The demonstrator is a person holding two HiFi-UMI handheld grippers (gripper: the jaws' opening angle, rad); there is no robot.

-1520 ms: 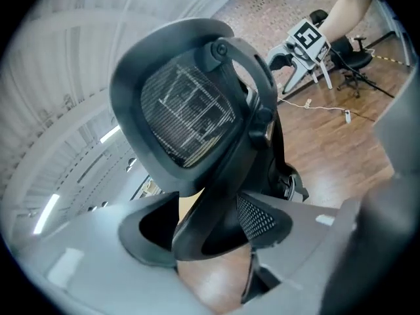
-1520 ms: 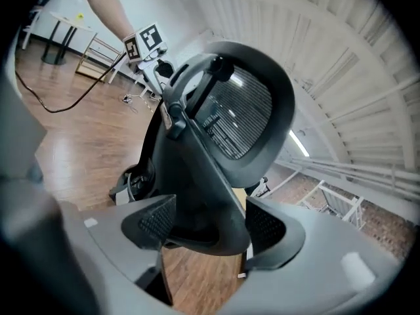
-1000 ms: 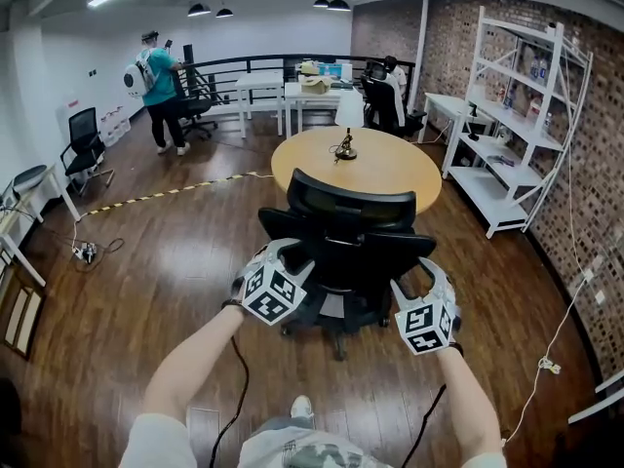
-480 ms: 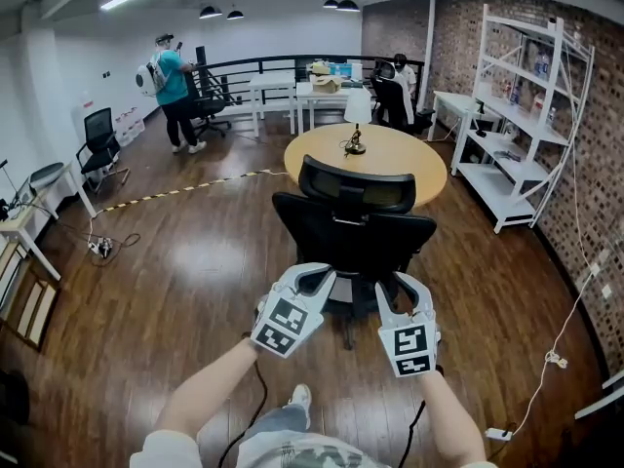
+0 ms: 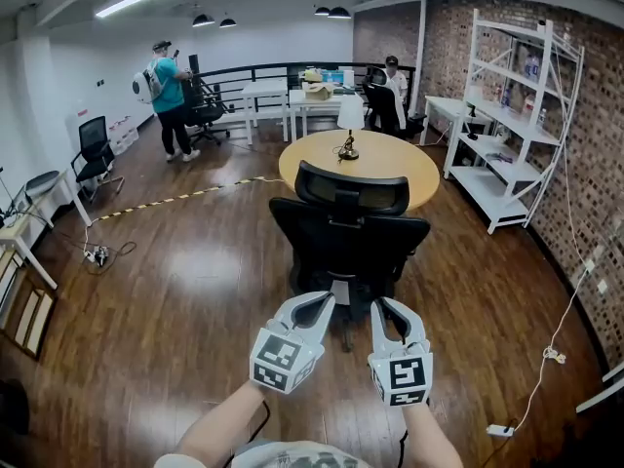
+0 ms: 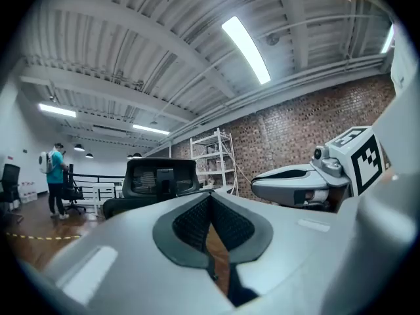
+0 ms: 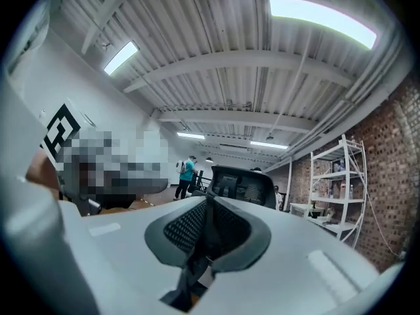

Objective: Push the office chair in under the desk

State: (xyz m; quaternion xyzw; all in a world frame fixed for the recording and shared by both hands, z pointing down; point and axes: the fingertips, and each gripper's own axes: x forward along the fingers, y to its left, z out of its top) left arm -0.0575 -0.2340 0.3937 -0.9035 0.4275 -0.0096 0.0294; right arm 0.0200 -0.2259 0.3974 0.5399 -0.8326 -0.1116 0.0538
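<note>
Two white hand-held grippers hang level and side by side behind the black mesh-backed office chair [image 5: 346, 237], clear of it. The left gripper [image 5: 320, 300] has its jaws pressed together on nothing. The right gripper [image 5: 382, 303] has just been closing its jaws, which now sit all but together, also with nothing between them. The chair stands on the dark wooden floor [image 5: 195, 261] at the near edge of the round wooden table [image 5: 400, 169], its back turned to the person.
</note>
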